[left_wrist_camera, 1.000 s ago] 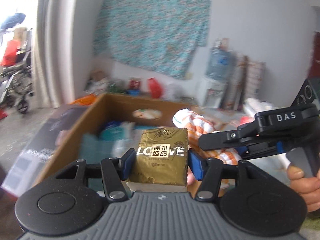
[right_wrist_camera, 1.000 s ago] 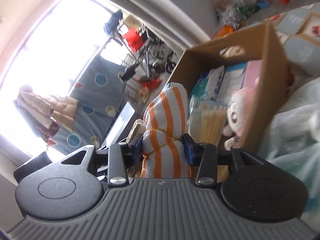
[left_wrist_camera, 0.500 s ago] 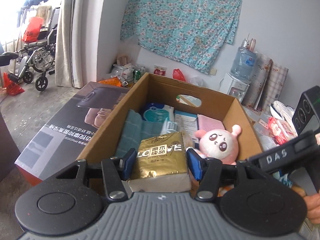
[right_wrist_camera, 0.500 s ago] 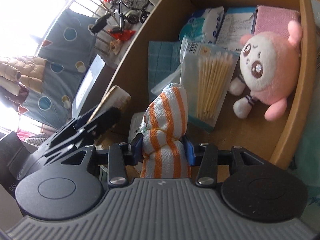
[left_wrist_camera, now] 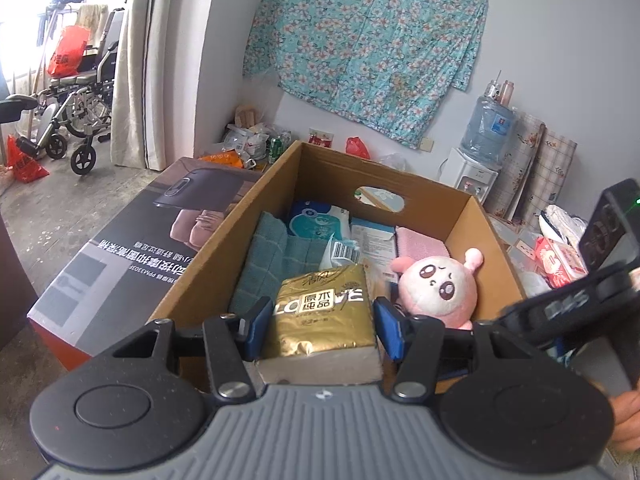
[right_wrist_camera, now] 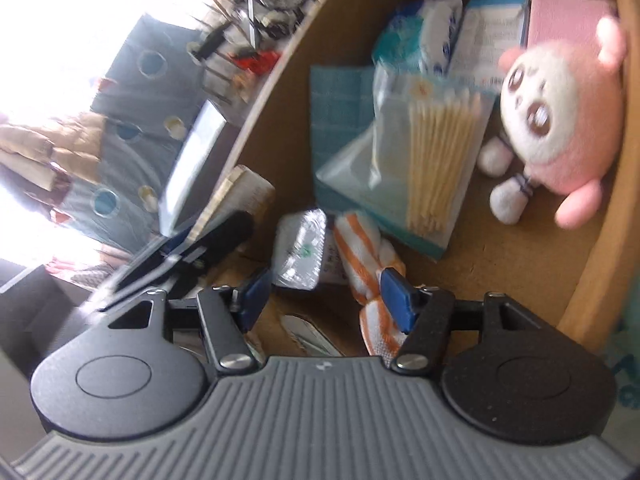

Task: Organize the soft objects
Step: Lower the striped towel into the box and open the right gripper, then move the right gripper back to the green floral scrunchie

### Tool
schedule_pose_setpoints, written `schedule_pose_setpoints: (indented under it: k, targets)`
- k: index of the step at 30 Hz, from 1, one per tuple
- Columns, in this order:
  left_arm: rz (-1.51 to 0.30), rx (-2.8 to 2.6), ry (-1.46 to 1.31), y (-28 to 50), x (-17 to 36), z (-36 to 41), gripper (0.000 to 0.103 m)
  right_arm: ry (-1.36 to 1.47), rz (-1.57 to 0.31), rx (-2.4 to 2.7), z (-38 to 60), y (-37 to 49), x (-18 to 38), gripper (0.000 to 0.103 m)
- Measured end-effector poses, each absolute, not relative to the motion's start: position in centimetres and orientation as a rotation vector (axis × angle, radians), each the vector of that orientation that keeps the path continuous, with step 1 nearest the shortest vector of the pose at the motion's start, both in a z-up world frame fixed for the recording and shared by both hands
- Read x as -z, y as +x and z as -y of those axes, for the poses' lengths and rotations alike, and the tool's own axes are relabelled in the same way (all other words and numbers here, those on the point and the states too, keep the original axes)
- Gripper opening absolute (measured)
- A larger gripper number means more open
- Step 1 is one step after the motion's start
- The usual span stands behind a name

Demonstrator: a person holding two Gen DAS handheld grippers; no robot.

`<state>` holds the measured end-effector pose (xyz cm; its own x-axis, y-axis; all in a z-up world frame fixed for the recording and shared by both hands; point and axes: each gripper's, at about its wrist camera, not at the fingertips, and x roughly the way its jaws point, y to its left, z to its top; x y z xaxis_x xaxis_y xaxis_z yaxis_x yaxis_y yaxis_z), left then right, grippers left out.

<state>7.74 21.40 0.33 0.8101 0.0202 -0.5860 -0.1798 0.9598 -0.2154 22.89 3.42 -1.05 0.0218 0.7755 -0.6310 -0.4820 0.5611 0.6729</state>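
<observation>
- Over the near edge of the cardboard box point(left_wrist_camera: 224, 236), the left gripper point(left_wrist_camera: 320, 322) has its blue pads clenched on a gold tissue pack point(left_wrist_camera: 320, 312), one pad on each long side. The pack is up in the air above the box, not resting on anything inside.
- Down inside the box, the right gripper point(right_wrist_camera: 326, 294) is letting go: its jaws are opening, and the orange-and-white striped towel point(right_wrist_camera: 360, 248) sits between them. It leans against the right-hand pad only, with a clear gap to the left pad, so it's loose now and lies on the box floor.
- Just beside the towel, on its left, is a small silvery foil packet point(right_wrist_camera: 300, 254).
- Further in, a clear bag of cotton swabs point(right_wrist_camera: 432, 160) lies on a teal cloth point(right_wrist_camera: 336, 104), and a pink plush doll point(right_wrist_camera: 560, 120) lies by the right wall of the box.
- At the far end are a blue-and-white wipes pack point(left_wrist_camera: 316, 220), a light blue packet point(left_wrist_camera: 372, 236) and a pink cloth point(left_wrist_camera: 420, 244).
- From the left wrist camera, the right gripper's black body point(left_wrist_camera: 560, 308) shows at the right edge, with a bit of the person's hand point(left_wrist_camera: 628, 428) under it.
- Left of the box is a big printed carton point(left_wrist_camera: 132, 252). A floral cloth point(left_wrist_camera: 368, 40) hangs on the wall behind, and a water dispenser point(left_wrist_camera: 476, 160) stands below it.
</observation>
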Motion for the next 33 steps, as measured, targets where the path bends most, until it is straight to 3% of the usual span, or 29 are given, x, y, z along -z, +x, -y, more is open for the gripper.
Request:
schedule_pose_setpoints:
  k: [12,25,33]
  targets:
    - [-0.721,0.017,-0.177,12.4,1.0,-15.6,0.056,0.481,-0.892,-0.957,9.8,22.0,-4.3,0.063]
    - [-0.904,0.007,-0.209,19.0,4.5,-11.4,0.060,0.625,-0.865,-0.871,18.0,23.0,-1.5,0.065]
    - [-0.897,0.006,-0.289,18.1,4.1,-12.3,0.063,0.641,-0.858,-0.852,19.2,22.2,-1.2,0.066]
